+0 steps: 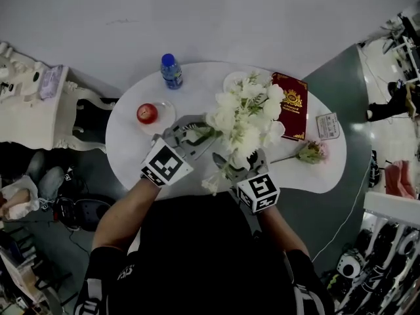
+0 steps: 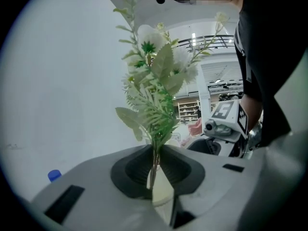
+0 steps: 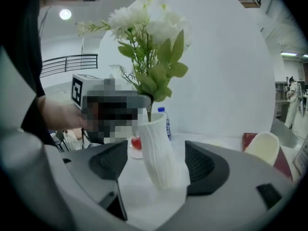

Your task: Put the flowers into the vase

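Tipping is the worry: left gripper (image 2: 154,165) pinches the flowers (image 1: 246,110) by the stems, ends in the vase (image 3: 161,153) near the front edge of the table (image 1: 131,143), but the vase just leans between the spread jaws of the right gripper (image 3: 156,159), so one sideways tug could dump it.

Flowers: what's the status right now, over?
Left gripper shut on flower stems. Right gripper jaws around tilted vase, grip unclear. Stems at vase mouth. Nothing blocking.
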Demonstrator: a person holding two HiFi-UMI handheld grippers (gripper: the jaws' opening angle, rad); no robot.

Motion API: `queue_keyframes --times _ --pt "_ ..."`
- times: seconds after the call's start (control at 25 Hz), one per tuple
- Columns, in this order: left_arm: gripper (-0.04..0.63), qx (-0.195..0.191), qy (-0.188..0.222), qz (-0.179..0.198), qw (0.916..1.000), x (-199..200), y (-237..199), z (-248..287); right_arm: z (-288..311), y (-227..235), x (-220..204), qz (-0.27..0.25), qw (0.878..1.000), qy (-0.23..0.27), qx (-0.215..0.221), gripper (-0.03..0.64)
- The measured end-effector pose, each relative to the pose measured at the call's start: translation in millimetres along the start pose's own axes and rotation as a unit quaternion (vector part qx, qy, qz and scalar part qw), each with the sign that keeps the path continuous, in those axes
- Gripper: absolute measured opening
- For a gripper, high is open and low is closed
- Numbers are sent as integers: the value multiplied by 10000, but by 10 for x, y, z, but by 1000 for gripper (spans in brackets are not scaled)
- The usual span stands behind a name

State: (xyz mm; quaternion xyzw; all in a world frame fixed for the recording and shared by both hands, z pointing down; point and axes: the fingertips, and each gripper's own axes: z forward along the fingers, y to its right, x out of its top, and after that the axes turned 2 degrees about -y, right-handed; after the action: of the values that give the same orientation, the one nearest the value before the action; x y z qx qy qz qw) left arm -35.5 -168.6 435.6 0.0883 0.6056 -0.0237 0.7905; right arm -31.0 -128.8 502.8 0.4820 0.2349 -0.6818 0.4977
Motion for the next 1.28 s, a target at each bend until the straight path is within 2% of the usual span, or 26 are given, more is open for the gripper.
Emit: queue_keyframes --times 0.76,1.28 --pt "49 -52 -119 3 9999 -129 50 48 -19 -68 3 101 9998 140 27 368" --pt "63 157 -353 -49 9992 -257 28 10 -21 -55 -31 125 9999 83 79 368"
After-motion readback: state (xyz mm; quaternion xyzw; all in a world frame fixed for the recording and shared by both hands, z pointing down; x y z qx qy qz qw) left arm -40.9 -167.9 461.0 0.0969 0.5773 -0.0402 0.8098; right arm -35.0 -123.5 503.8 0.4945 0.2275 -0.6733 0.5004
